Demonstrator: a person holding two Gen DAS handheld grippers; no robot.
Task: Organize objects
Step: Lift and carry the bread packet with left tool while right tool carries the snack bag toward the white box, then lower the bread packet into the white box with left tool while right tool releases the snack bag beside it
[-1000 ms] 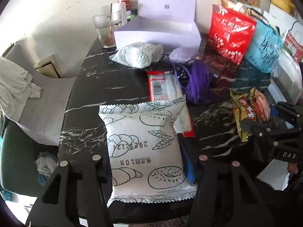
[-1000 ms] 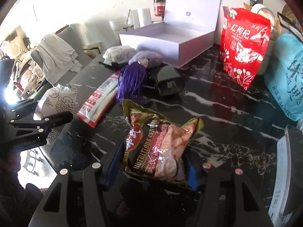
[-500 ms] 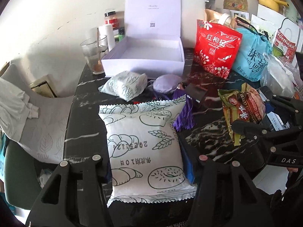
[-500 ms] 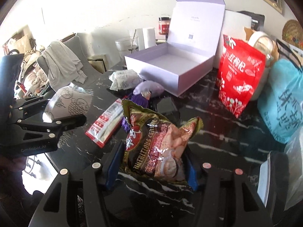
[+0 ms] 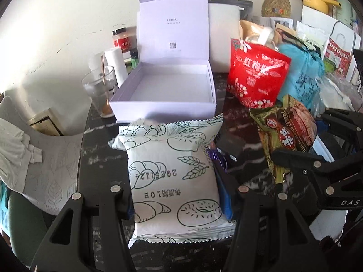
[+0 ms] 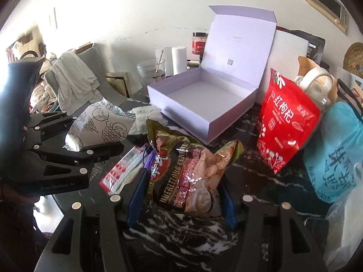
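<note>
The left gripper (image 5: 177,195) is clamped on a white bread packet (image 5: 174,176), held just short of the near wall of the open white box (image 5: 165,108). The right gripper (image 6: 179,201) grips a dark snack bag (image 6: 186,170) before the box's near corner, its floor bare under the raised lid, a red bag (image 6: 285,122) crowding its right side.

We note strong daylight from the left, washing out the wall (image 6: 74,11) in the right wrist view. Glare streaks the dark worktop (image 6: 256,181). Fisheye bending and dark vignetting at all corners; near foreground slightly soft.
</note>
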